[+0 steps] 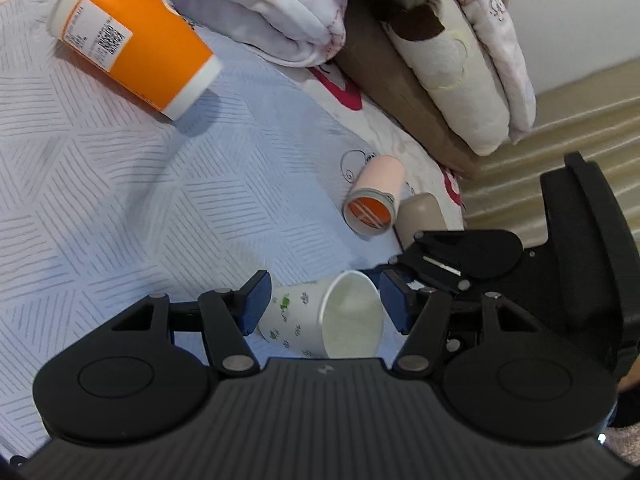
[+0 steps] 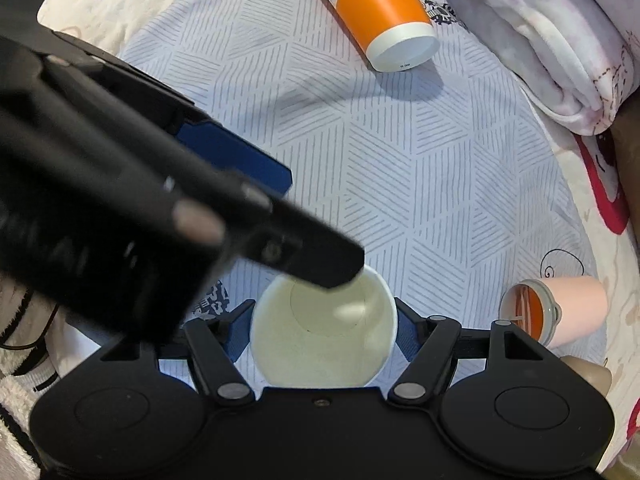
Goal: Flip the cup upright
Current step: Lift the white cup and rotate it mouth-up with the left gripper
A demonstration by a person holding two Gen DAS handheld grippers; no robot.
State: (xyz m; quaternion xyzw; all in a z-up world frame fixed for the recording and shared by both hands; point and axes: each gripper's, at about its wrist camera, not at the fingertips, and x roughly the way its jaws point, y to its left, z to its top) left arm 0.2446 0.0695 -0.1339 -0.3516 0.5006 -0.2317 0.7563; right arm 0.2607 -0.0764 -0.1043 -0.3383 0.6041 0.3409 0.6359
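Observation:
A white paper cup with green leaf print (image 1: 320,316) lies tilted between both grippers, its open mouth toward the cameras. My left gripper (image 1: 326,300) is open, its blue pads on either side of the cup with small gaps. My right gripper (image 2: 324,326) has its blue pads against the cup's sides (image 2: 324,332) and is shut on it near the rim. In the right wrist view the left gripper's black finger (image 2: 312,256) reaches over the cup's rim. A large orange cup (image 1: 132,36) lies on its side, also in the right wrist view (image 2: 380,8).
A pink cup with an orange inside (image 1: 374,196) lies on its side, also in the right wrist view (image 2: 560,312). A beige cup (image 1: 420,216) lies next to it. Folded blankets (image 1: 280,4) pile at the back of the striped bed sheet (image 1: 120,200).

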